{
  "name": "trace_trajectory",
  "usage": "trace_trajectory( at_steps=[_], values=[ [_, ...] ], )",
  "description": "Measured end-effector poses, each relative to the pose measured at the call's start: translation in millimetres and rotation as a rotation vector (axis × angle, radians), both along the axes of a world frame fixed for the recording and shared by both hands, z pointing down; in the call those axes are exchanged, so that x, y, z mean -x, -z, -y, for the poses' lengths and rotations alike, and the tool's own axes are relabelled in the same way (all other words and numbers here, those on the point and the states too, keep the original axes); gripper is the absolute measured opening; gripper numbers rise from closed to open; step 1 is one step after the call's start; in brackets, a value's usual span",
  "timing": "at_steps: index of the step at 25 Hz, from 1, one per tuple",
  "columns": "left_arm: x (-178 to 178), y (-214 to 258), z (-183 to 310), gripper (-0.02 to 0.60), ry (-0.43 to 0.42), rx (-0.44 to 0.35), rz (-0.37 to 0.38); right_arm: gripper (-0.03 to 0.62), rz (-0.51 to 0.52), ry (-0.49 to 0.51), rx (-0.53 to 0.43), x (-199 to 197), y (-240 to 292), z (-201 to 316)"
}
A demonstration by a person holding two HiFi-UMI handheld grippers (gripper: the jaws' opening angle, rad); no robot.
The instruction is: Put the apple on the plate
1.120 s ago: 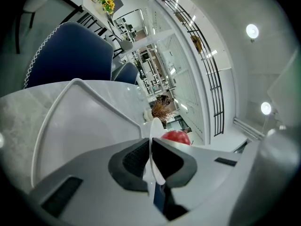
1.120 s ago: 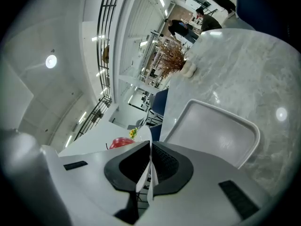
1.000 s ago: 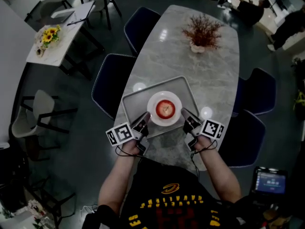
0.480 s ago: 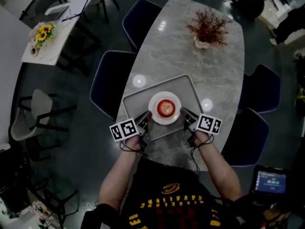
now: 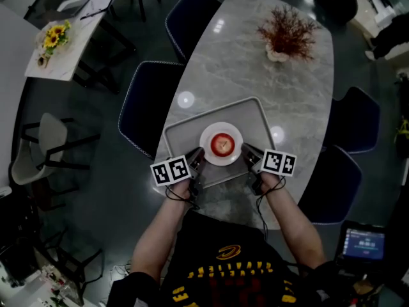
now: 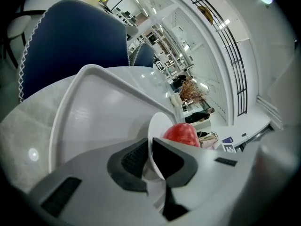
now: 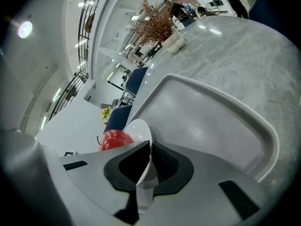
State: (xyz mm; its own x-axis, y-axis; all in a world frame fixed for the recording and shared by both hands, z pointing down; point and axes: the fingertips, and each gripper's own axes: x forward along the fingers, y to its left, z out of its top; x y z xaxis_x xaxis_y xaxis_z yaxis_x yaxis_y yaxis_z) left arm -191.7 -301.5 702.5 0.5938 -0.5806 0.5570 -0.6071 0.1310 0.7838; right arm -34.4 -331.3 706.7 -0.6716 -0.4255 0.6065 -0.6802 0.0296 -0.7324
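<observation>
The apple (image 5: 222,144) sits on the white plate (image 5: 207,137), inside the grey tray (image 5: 188,130) on the worktop (image 5: 255,75). The left gripper (image 5: 199,153) and the right gripper (image 5: 245,151) each have their jaws clamped on opposite sides of the plate's rim.

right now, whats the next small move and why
Probably lower the plate level until it sits on the tray, and only then open the jaws. The left gripper and right gripper each clamp an opposite edge of the plate, the apple is already on it, and I cannot tell whether it rests on the tray yet.
</observation>
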Motion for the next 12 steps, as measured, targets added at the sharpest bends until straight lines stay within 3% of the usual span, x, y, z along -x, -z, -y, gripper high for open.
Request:
trace_trajectory(
  at_steps=[6, 12],
  values=[
    [1, -9, 0, 0.025, -0.061, 0.026, 0.104, 0.025, -0.077, 0.067, 0.009, 4, -8, 2],
    [2, -11, -2, 0.025, -0.059, 0.037, 0.116, 0.026, -0.096, 0.093, 0.021, 6, -12, 3]
  ],
)
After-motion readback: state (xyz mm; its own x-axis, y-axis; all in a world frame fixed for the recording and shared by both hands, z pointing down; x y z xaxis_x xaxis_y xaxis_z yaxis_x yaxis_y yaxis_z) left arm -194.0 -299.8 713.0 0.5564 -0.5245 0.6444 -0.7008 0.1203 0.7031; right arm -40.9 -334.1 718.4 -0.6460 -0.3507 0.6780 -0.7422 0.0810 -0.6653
